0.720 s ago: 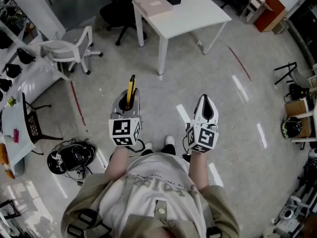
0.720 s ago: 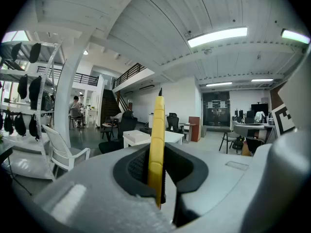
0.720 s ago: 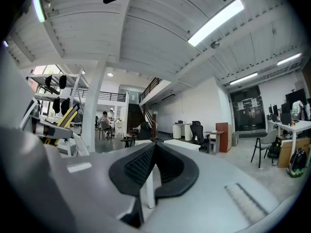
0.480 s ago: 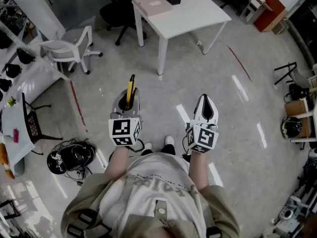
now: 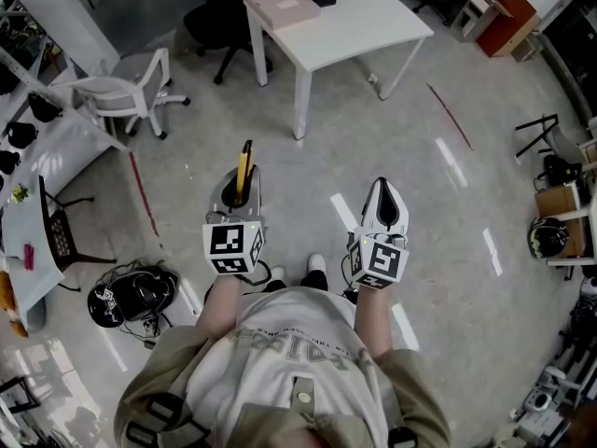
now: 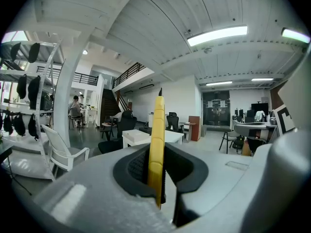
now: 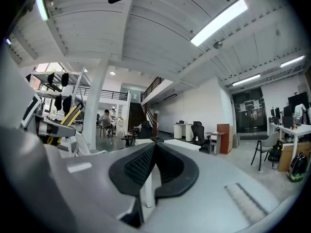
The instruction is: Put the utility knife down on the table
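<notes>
White counter (image 5: 373, 26) stands far ahead across the floor, well apart from both claws. The left claw (image 5: 239, 183) is clamped on the yellow utility knife (image 5: 246, 161), whose tip points far. The right claw (image 5: 384, 194) is closed on nothing. Best to walk up first, lower the knife flat onto the counter, then release.

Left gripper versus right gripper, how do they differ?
The left gripper has its jaws clamped on a yellow utility knife; the right gripper has its jaws shut, empty. The knife juts past the left gripper's tip; the right gripper's tip is bare. Both point toward the white table.
</notes>
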### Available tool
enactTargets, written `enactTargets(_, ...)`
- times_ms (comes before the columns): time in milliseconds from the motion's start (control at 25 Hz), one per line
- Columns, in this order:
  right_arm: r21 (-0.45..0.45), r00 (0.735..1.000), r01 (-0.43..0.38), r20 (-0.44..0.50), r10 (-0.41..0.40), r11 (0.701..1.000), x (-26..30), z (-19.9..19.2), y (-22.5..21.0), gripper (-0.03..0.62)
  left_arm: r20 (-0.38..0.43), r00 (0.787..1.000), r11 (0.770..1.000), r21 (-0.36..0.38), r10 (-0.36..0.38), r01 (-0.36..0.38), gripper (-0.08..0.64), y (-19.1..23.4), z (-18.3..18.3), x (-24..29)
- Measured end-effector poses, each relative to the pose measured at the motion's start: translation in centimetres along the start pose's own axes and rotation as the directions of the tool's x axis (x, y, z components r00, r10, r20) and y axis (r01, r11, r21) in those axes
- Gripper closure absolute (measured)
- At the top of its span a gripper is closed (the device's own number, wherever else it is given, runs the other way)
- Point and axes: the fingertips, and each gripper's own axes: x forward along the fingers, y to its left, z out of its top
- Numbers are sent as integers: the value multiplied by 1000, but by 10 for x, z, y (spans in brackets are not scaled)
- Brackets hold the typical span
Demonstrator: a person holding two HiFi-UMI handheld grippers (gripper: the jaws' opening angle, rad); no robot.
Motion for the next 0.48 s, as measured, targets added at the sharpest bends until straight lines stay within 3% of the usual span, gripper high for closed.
enactTargets(240,35,999,-26,-17,27,999,11,-7,-19,592,-7,1000,1000,-5,24,-24,512,-8,-1,12)
enactTargets(440,157,998,-63,-8,65,986,26,-12,-55,589,-4,999,999,4,47,-47,512,-25,3,28)
enactTargets(480,163,997,-79,-11,81,983,30,-13,-60,553,-4,999,999,7,53,-53,512,-28,4,31)
